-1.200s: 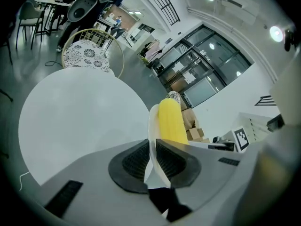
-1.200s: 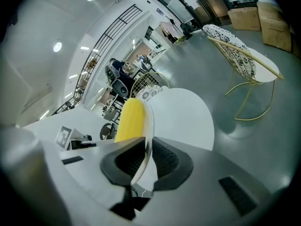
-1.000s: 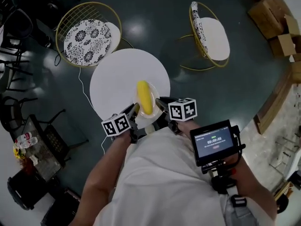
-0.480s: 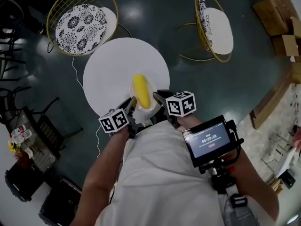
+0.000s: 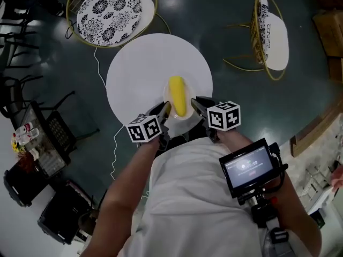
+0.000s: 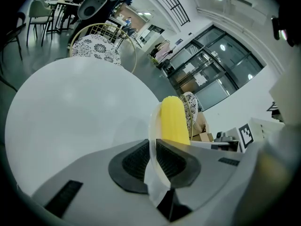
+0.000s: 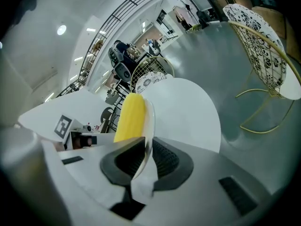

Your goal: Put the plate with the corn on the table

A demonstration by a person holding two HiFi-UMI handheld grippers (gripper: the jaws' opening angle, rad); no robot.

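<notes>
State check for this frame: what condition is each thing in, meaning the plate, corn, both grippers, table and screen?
plate: gripped at opposite edges, over the table; whether it touches cannot be told.
corn: lying lengthwise on the plate.
left gripper: shut on the plate's rim.
right gripper: shut on the plate's rim.
table: standing, white top.
screen: lit.

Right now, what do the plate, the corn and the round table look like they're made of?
The plate has a thin, translucent, glossy edge, so it is likely clear plastic or glass. The corn is evenly yellow, smooth and faintly ribbed; it may be a plastic replica, though I can't confirm that. The round table has a flat matte white top without grain, perhaps painted or laminate.
</notes>
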